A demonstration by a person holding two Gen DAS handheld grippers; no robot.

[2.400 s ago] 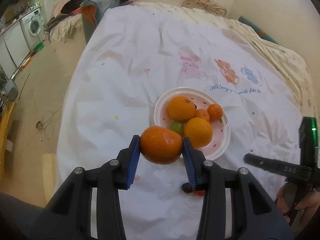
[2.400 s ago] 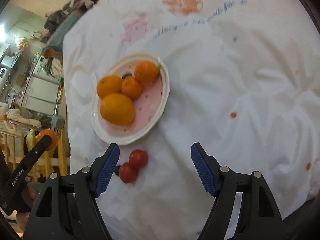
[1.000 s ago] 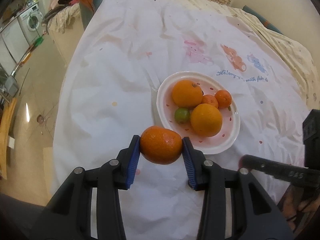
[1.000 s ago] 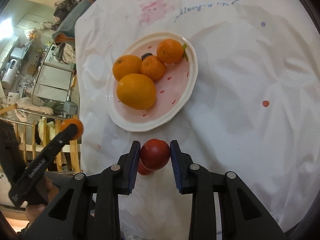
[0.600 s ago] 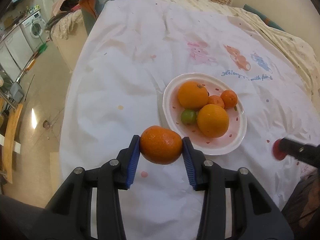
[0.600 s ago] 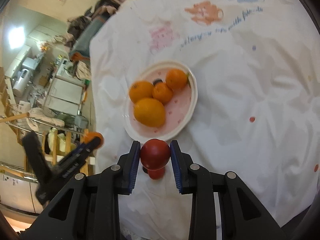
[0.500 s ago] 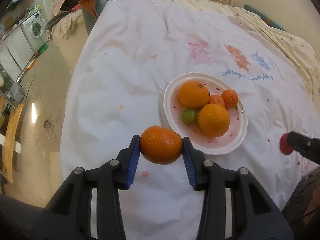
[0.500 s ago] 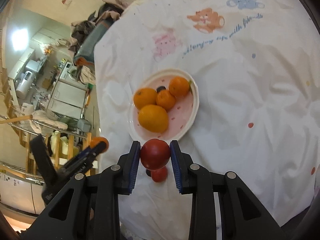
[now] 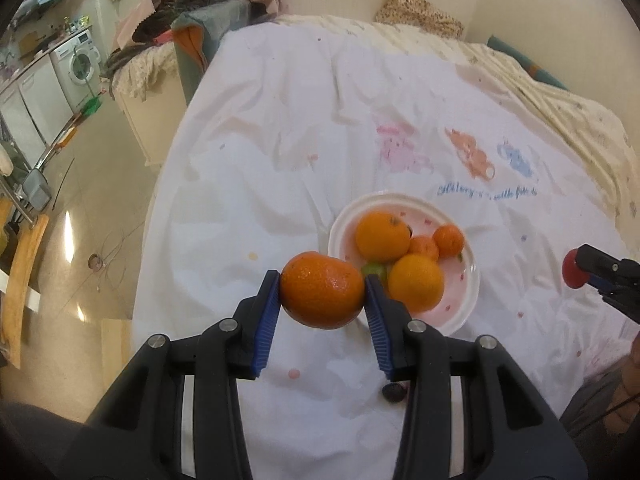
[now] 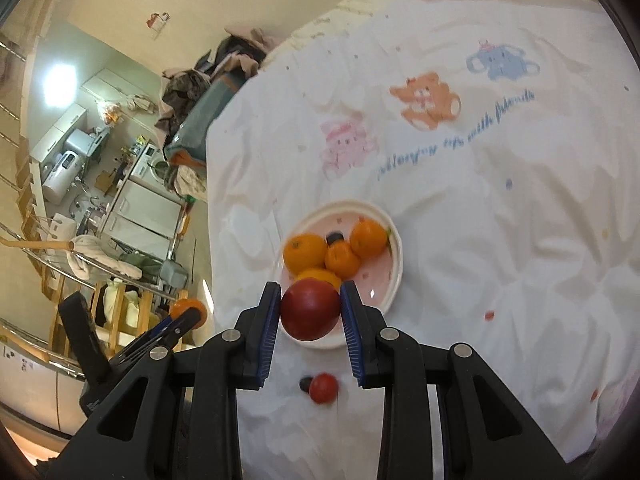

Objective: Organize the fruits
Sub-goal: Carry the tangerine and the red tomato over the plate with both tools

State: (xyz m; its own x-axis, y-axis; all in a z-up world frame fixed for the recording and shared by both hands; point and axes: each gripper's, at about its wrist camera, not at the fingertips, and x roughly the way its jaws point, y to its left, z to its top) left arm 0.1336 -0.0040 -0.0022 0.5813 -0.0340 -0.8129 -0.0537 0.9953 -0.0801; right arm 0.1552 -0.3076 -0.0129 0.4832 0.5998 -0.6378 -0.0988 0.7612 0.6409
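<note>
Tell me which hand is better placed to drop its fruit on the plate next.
Probably the right: the right gripper holds its red tomato directly over the white plate's near rim, while the left gripper's orange tangerine sits beside the plate.

The left wrist view looks steeply down along its own fingers from above the near edge of the white sheet (image 9: 280, 128), facing the far edge and the wall beyond. The right wrist view looks from the same near edge at a flatter angle, tilted, taking in the room past the sheet's left edge. Both sit well above the sheet and share the plate (image 9: 340, 224) (image 10: 394, 264) near its middle, the cartoon print, and each other's gripper at the frame side.
</note>
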